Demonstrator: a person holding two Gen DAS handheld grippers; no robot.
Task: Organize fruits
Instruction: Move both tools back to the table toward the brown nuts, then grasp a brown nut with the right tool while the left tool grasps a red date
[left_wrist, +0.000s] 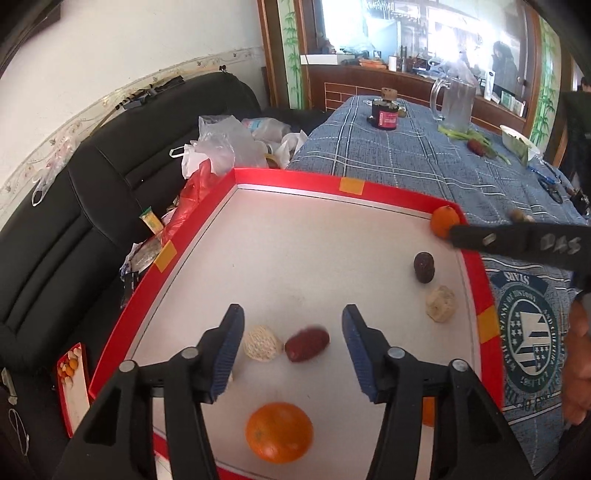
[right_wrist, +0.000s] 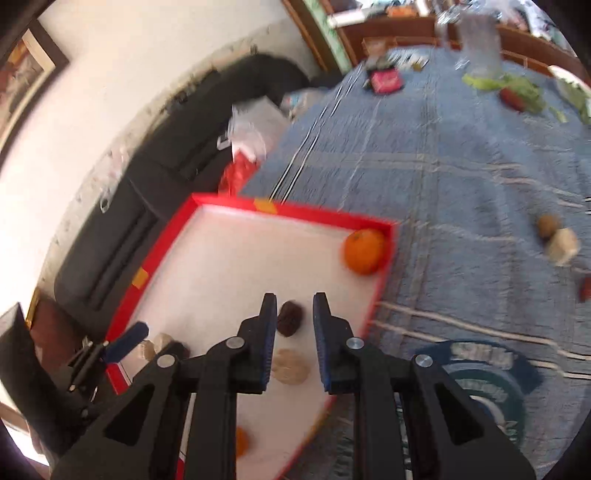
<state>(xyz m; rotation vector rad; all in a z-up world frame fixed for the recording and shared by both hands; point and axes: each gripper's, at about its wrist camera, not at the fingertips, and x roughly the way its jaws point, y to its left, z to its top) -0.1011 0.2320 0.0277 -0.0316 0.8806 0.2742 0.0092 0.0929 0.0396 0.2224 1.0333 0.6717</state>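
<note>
The left gripper (left_wrist: 291, 347) hung wide open over the red-rimmed tray (left_wrist: 295, 181), holding nothing. Between its fingers, low in the frame, lay a reddish date (left_wrist: 306, 343) with its long axis running left to right across the gap, tilted slightly up to the right, touching a pale lumpy fruit (left_wrist: 260, 343) on its left. A big orange (left_wrist: 279, 432) sat below them, nearer the camera. The right gripper (right_wrist: 294, 339) was about half open and empty, above a dark wrinkled fruit (right_wrist: 290, 317) and a beige one (right_wrist: 290, 365) near the tray's right edge. Another orange (right_wrist: 364, 251) sat in the tray's upper right corner. The left gripper looked nearer the date.
</note>
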